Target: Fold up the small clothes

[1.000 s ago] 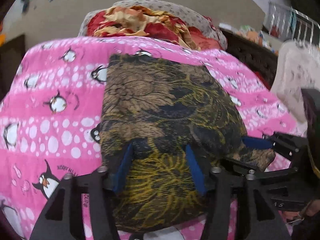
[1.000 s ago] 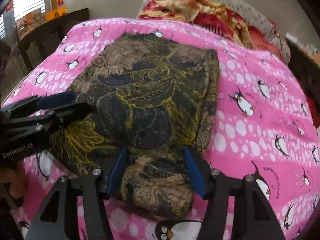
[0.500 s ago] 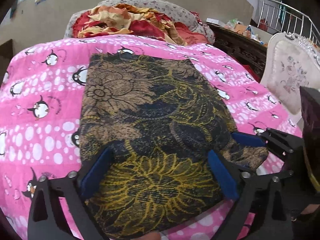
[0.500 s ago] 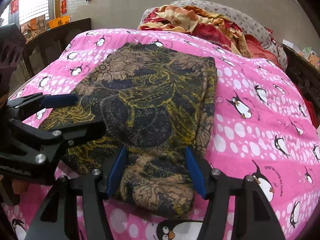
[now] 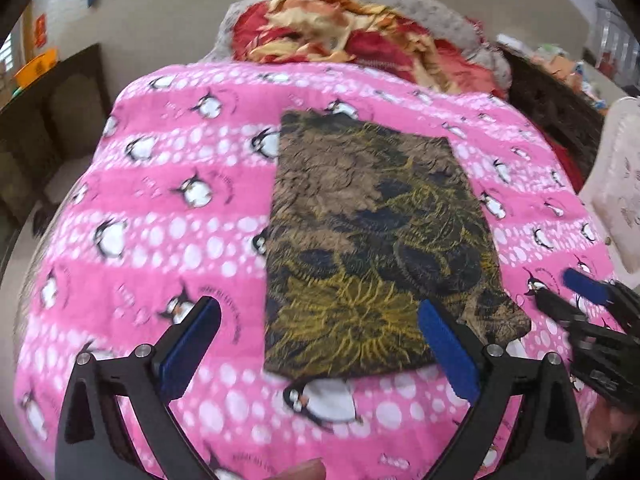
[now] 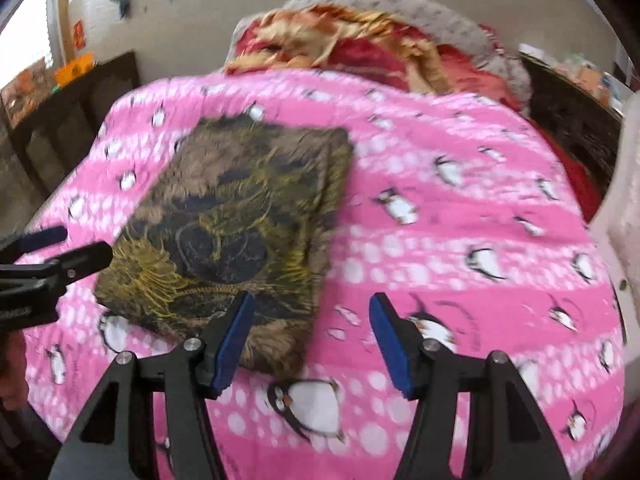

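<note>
A brown, black and yellow floral garment point(image 5: 372, 240) lies folded in a flat rectangle on the pink penguin blanket point(image 5: 160, 220). It also shows in the right wrist view point(image 6: 236, 232). My left gripper point(image 5: 320, 344) is open and empty, held above the garment's near edge. My right gripper point(image 6: 310, 336) is open and empty, above the garment's near right corner. The right gripper shows at the right edge of the left wrist view point(image 5: 592, 308). The left gripper shows at the left edge of the right wrist view point(image 6: 52, 252).
A heap of red and orange cloth point(image 5: 344, 40) lies on a grey pillow at the bed's far end. Dark wooden furniture point(image 5: 52, 120) stands to the left. A white chair point(image 5: 616, 184) stands to the right.
Both grippers have pulled back and up from the garment, which lies further away. The left gripper's jaws have opened wider. The right gripper has shifted to the right.
</note>
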Action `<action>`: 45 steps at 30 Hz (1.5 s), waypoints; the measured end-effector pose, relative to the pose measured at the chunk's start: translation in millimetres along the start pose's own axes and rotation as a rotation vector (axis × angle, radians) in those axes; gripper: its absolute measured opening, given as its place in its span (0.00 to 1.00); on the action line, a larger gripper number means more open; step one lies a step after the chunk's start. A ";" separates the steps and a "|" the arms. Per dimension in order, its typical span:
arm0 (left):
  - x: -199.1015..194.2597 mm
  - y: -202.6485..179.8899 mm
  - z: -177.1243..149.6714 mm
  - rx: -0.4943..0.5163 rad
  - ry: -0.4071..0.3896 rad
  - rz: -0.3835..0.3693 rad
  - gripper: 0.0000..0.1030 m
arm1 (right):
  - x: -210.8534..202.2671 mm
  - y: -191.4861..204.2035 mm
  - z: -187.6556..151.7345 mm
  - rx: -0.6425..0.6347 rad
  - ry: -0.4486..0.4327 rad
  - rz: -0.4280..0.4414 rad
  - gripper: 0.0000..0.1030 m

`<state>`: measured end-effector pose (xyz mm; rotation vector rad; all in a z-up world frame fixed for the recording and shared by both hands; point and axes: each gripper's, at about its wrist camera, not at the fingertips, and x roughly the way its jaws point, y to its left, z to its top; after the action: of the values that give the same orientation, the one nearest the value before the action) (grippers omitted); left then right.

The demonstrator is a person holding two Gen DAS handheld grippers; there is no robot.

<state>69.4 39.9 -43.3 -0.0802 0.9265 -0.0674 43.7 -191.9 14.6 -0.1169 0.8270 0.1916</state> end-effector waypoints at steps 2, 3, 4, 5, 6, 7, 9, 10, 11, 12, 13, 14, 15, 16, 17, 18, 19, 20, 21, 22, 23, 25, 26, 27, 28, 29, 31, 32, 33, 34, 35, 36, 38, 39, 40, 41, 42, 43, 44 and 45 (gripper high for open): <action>-3.5 -3.8 -1.4 0.008 0.011 0.016 0.81 | -18.3 -5.5 -2.9 0.018 -0.021 -0.003 0.61; -5.8 -7.6 -3.7 0.019 0.010 0.018 0.81 | -27.0 -7.2 -5.0 0.021 -0.031 -0.010 0.61; -7.2 -11.0 -6.2 0.030 0.010 0.019 0.81 | -34.8 -6.8 -8.0 0.015 -0.040 -0.017 0.61; -6.6 -12.7 -7.4 0.038 0.016 0.018 0.81 | -40.0 -6.6 -10.0 0.010 -0.045 -0.019 0.61; -7.2 -16.0 -9.7 0.046 0.024 0.018 0.81 | -45.4 -5.8 -13.1 0.005 -0.049 -0.018 0.61; -7.5 -19.7 -11.8 0.053 0.032 0.014 0.81 | -49.8 -5.0 -15.7 0.001 -0.052 -0.013 0.61; -9.0 -25.5 -13.6 0.066 0.037 0.006 0.81 | -57.7 -2.5 -19.6 -0.013 -0.056 -0.006 0.61; -10.0 -28.6 -13.9 0.073 0.038 0.006 0.81 | -60.2 -0.7 -20.4 -0.018 -0.059 -0.006 0.61; -10.8 -30.8 -14.6 0.079 0.039 0.005 0.81 | -63.1 -0.5 -20.8 -0.019 -0.070 -0.003 0.61; -11.1 -32.5 -14.4 0.083 0.039 0.004 0.81 | -65.6 -0.6 -21.2 -0.017 -0.074 -0.001 0.61; -11.7 -34.1 -14.7 0.087 0.040 0.004 0.81 | -67.5 -1.4 -20.7 -0.010 -0.076 0.004 0.61; -12.0 -35.2 -14.8 0.089 0.041 0.007 0.81 | -68.7 -3.6 -20.0 0.001 -0.080 0.013 0.61; -12.1 -35.9 -14.9 0.090 0.041 0.008 0.81 | -69.8 -6.2 -19.3 0.015 -0.085 0.017 0.61; -11.8 -36.5 -14.8 0.091 0.043 0.011 0.81 | -70.1 -8.1 -18.9 0.022 -0.088 0.013 0.61; -11.4 -36.4 -14.9 0.091 0.044 0.012 0.81 | -70.2 -9.7 -18.8 0.027 -0.089 0.010 0.61; -10.9 -36.3 -15.2 0.090 0.046 0.016 0.81 | -69.9 -11.3 -18.8 0.032 -0.089 0.012 0.61; -10.5 -36.2 -15.2 0.090 0.047 0.017 0.81 | -69.5 -12.8 -18.9 0.036 -0.089 0.014 0.61; -9.6 -35.9 -15.3 0.089 0.050 0.018 0.81 | -69.0 -13.7 -19.6 0.041 -0.087 0.014 0.61; -8.5 -35.4 -15.6 0.087 0.053 0.019 0.81 | -68.4 -13.7 -20.1 0.043 -0.085 0.015 0.61; -7.3 -34.8 -15.8 0.086 0.057 0.021 0.81 | -67.5 -13.7 -20.9 0.043 -0.083 0.017 0.61; -6.3 -34.4 -15.9 0.086 0.059 0.023 0.81 | -66.6 -13.3 -21.5 0.044 -0.080 0.017 0.61; -4.7 -34.3 -16.3 0.087 0.062 0.025 0.81 | -64.5 -12.0 -23.0 0.047 -0.073 0.029 0.61; -4.0 -34.5 -16.5 0.088 0.063 0.026 0.81 | -63.7 -11.7 -23.3 0.050 -0.070 0.032 0.61; -3.6 -34.4 -16.6 0.088 0.064 0.026 0.81 | -63.6 -11.4 -23.8 0.051 -0.069 0.034 0.61; -3.3 -34.3 -16.7 0.089 0.064 0.024 0.81 | -63.3 -10.7 -23.9 0.049 -0.069 0.037 0.61; -2.8 -34.1 -16.7 0.089 0.064 0.025 0.81 | -62.8 -9.6 -24.0 0.046 -0.068 0.038 0.61; -2.2 -33.7 -16.7 0.088 0.066 0.025 0.81 | -61.4 -8.2 -23.7 0.045 -0.064 0.039 0.61; -1.7 -33.4 -16.9 0.086 0.068 0.024 0.81 | -61.5 -7.5 -23.8 0.044 -0.064 0.041 0.61; -1.3 -32.8 -17.0 0.085 0.069 0.023 0.81 | -60.8 -6.7 -23.6 0.044 -0.062 0.039 0.61; -0.7 -32.1 -17.4 0.085 0.071 0.023 0.81 | -60.1 -6.2 -23.6 0.042 -0.061 0.039 0.61; -0.1 -31.7 -17.6 0.084 0.072 0.022 0.81 | -58.6 -5.1 -23.9 0.040 -0.055 0.041 0.61; 0.9 -30.9 -18.1 0.082 0.074 0.023 0.81 | -56.8 -4.6 -24.2 0.040 -0.049 0.045 0.61; 3.3 -28.5 -18.4 0.079 0.081 0.024 0.81 | -50.3 -4.8 -24.7 0.045 -0.031 0.049 0.61; 4.2 -27.5 -18.6 0.076 0.082 0.024 0.81 | -47.8 -4.9 -24.4 0.049 -0.026 0.050 0.61; 5.2 -26.6 -18.9 0.074 0.084 0.024 0.81 | -45.3 -5.0 -23.6 0.051 -0.024 0.054 0.61; 6.7 -25.4 -18.9 0.073 0.086 0.024 0.81 | -43.0 -5.2 -22.5 0.052 -0.027 0.057 0.61; 8.5 -23.9 -18.7 0.071 0.088 0.025 0.81 | -40.7 -4.9 -20.7 0.049 -0.033 0.056 0.61; 10.7 -22.5 -18.4 0.069 0.090 0.027 0.81 | -37.6 -4.2 -18.0 0.040 -0.043 0.058 0.60; 13.5 -20.7 -17.7 0.067 0.093 0.029 0.81 | -35.1 -3.4 -15.5 0.035 -0.050 0.066 0.56; 15.7 -19.4 -17.3 0.063 0.096 0.030 0.81 | -30.3 -2.8 -10.7 0.029 -0.060 0.086 0.47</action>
<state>64.5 18.5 -64.2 -0.0045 1.0201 -0.0734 16.6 -200.3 29.9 -0.0479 0.7754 0.2631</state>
